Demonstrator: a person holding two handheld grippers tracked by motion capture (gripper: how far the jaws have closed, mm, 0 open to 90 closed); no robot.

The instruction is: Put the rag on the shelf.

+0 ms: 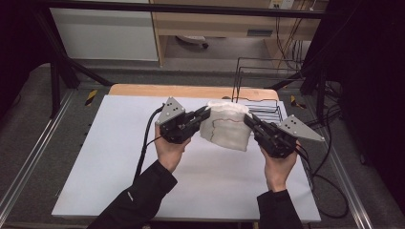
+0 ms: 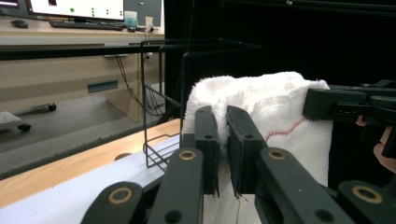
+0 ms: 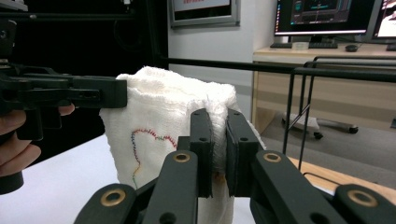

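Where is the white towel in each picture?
High view: white towel hangs mid-table, between the left gripper and right gripper.
Left gripper view: centre-right, pinched.
Right gripper view: centre-left, pinched.
Shared landmark: black wire rack.

We cannot see the white towel's (image 2: 275,112) lower edge, cut off at the bottom of both gripper views. The wire rack (image 1: 260,88) is partly hidden behind the towel in the high view.
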